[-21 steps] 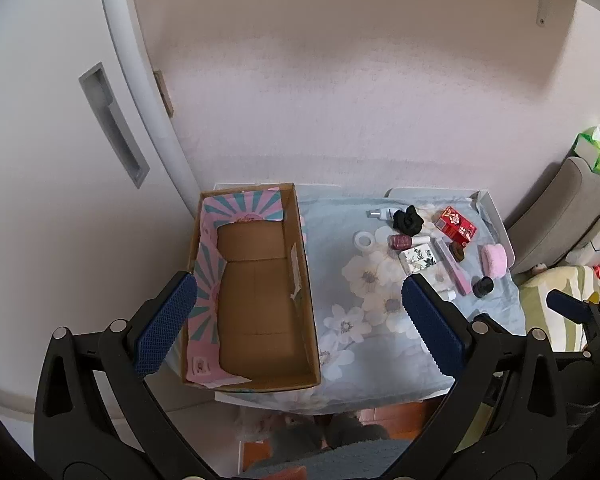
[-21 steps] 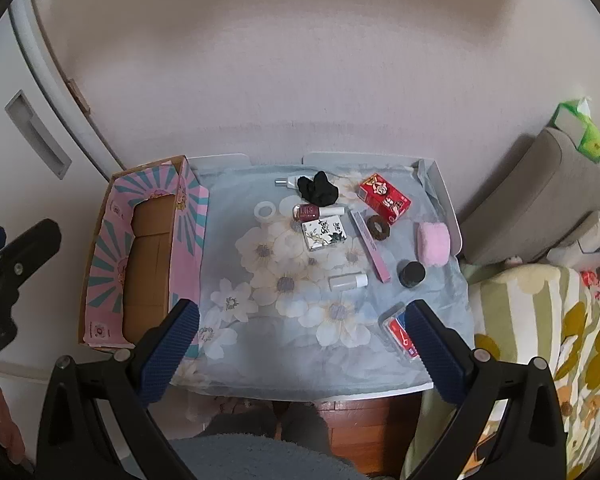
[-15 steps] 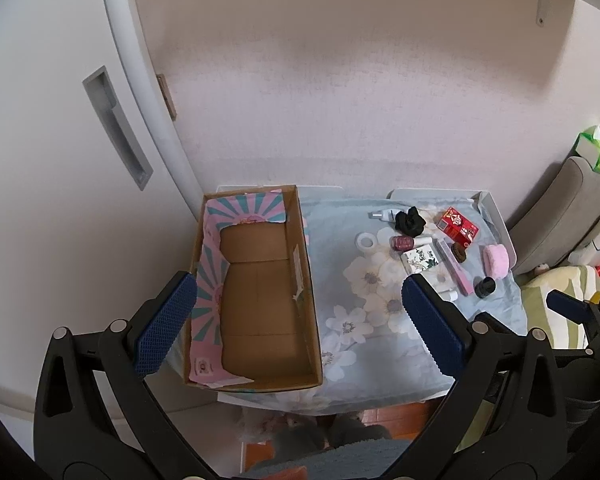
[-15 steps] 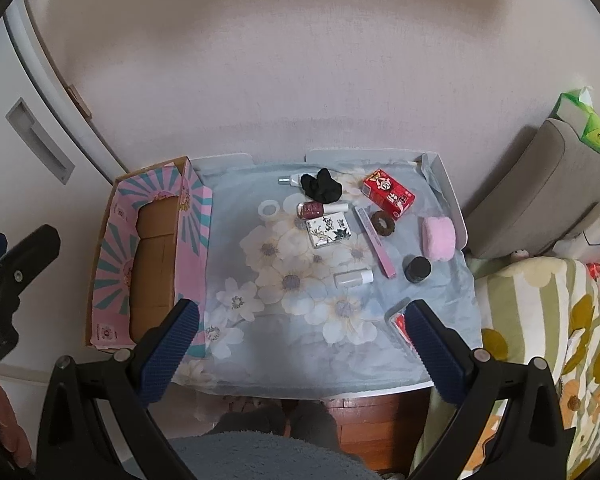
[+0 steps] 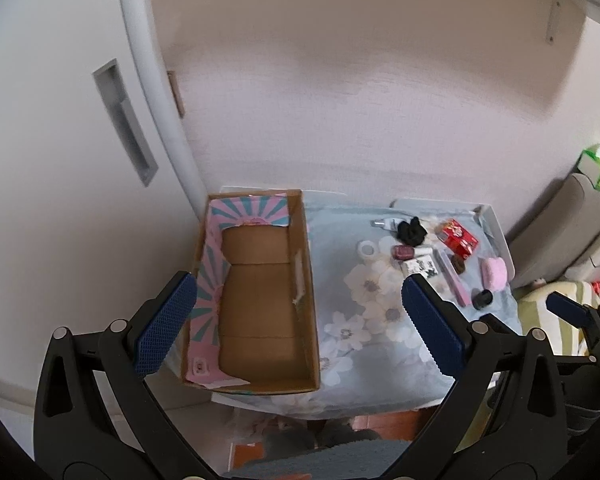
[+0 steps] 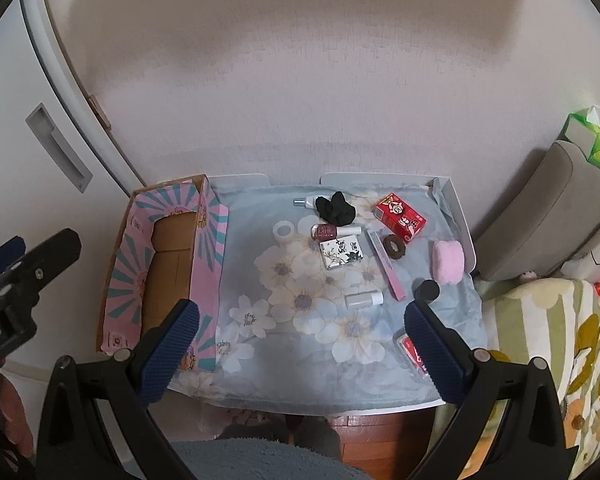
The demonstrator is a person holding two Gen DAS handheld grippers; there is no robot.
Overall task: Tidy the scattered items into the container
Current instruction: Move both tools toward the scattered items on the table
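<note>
An open cardboard box (image 5: 260,300) with pink and teal flaps stands empty at the table's left end; it also shows in the right wrist view (image 6: 164,264). Scattered on the floral cloth are a red carton (image 6: 400,216), black scrunchie (image 6: 334,208), nail polish bottle (image 6: 326,231), patterned box (image 6: 342,254), pink stick (image 6: 388,264), pink sponge (image 6: 448,260), white bottle (image 6: 364,300), tape roll (image 6: 284,230), black cap (image 6: 427,290). My left gripper (image 5: 300,328) is open high above the box. My right gripper (image 6: 300,344) is open high above the table's near edge.
A white door with a recessed handle (image 5: 124,120) is left of the table. A grey cushion (image 6: 536,216) and a floral blanket (image 6: 560,340) lie to the right. A red packet (image 6: 414,354) lies at the near right corner. The wall is behind.
Both grippers have risen and drawn back a little, so the table looks smaller and lower. Nothing on the table has moved.
</note>
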